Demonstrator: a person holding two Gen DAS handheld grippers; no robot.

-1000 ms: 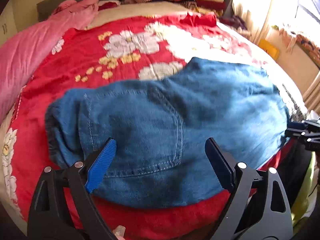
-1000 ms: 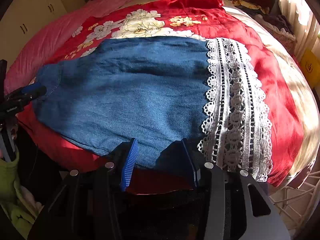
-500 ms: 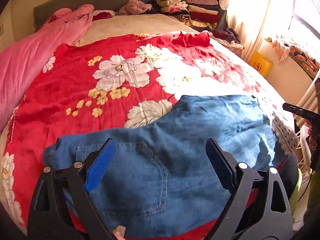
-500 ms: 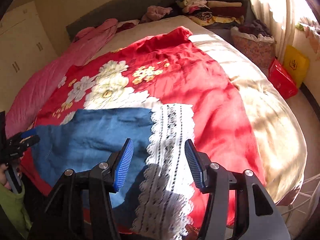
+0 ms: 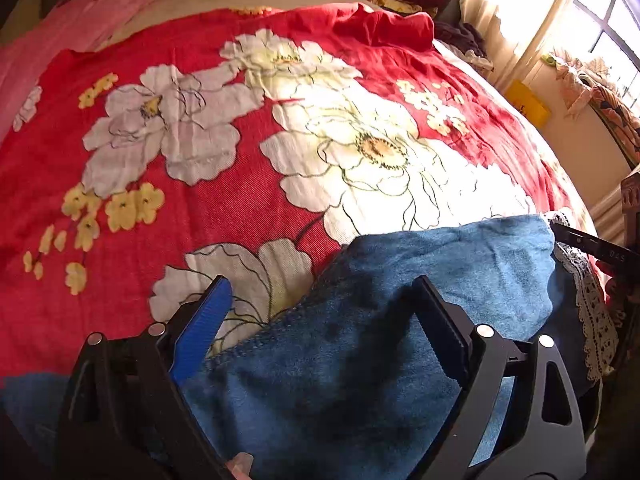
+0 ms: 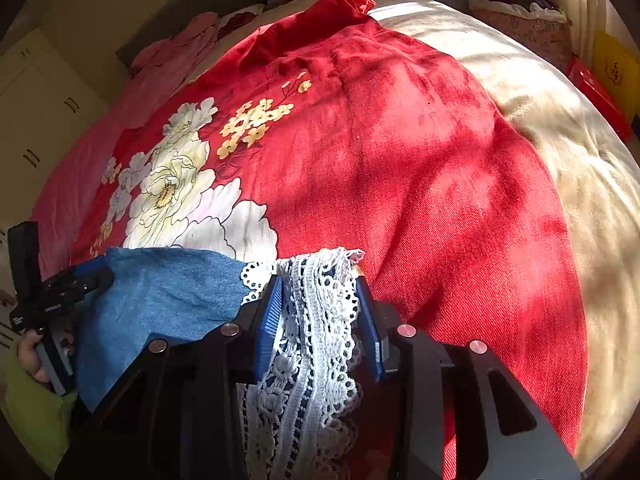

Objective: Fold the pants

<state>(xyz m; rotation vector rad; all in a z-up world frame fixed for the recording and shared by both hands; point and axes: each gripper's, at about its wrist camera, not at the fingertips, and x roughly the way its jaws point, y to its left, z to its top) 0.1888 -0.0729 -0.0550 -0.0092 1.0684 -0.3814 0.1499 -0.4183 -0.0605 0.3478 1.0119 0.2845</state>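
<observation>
Left gripper (image 5: 320, 312) spread wide and closing over the denim end of the pants (image 5: 400, 320) — fabric between the jaws, pads apparently not yet pressing. Long axis running left to right along the near edge of the bed (image 5: 200, 200). Right gripper (image 6: 320, 304) narrowing onto the lace hem (image 6: 316, 320) — likely almost pinched.

1. pants (image 5: 420, 280): blue denim, with a white lace hem (image 6: 316, 320) showing dark gaps through its openwork.
2. bedspread (image 5: 200, 200): bright red, printed with large white flowers outlined in dark lines and small clusters of yellow blossoms.
3. quilt (image 6: 580, 168): plain cream.
4. blanket (image 5: 80, 12): pink.
5. gripper pads: blue and ribbed, on black frames.
</observation>
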